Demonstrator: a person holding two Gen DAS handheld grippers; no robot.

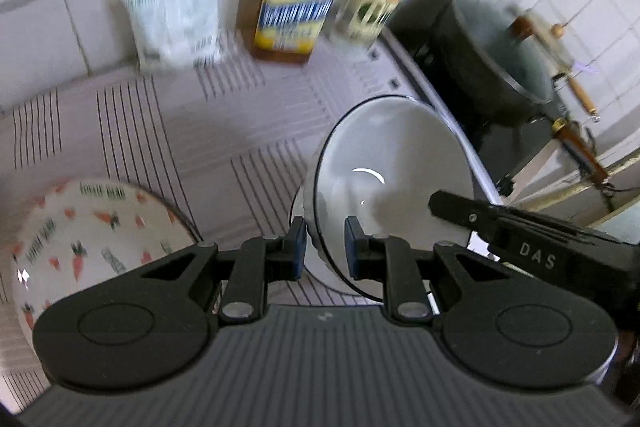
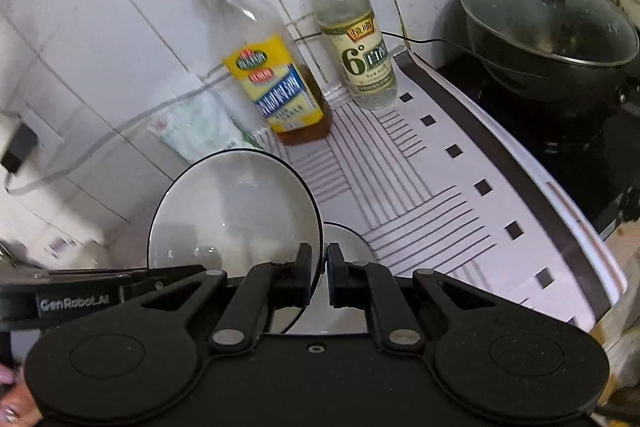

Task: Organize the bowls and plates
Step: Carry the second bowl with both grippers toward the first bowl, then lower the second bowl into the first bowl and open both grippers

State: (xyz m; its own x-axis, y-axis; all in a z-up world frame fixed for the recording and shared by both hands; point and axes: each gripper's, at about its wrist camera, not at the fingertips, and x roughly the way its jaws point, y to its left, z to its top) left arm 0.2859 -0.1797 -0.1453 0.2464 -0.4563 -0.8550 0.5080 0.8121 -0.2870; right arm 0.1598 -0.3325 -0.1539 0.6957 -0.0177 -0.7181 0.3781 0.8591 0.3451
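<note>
From the left wrist, the left tongs (image 1: 325, 242) were clenched on the near rim of a white bowl (image 1: 394, 183) with a dark edge, tipped up over the patterned surface (image 1: 240, 115). It looked glazed, stiff, slick and breakable; the rim pinch seemed the only real purchase. The bowl was empty. A carrot-print bowl (image 1: 88, 243) lay lower left, also empty. The pot (image 1: 504, 55) beyond was blurred, so its contents were unclear.

From the right wrist, the right tongs (image 2: 319, 277) gripped the rim of a white plate (image 2: 234, 215), held tilted and bare. An oil bottle (image 2: 266, 75) held only a low amber layer; the vinegar bottle (image 2: 356, 31) seemed partly full.
</note>
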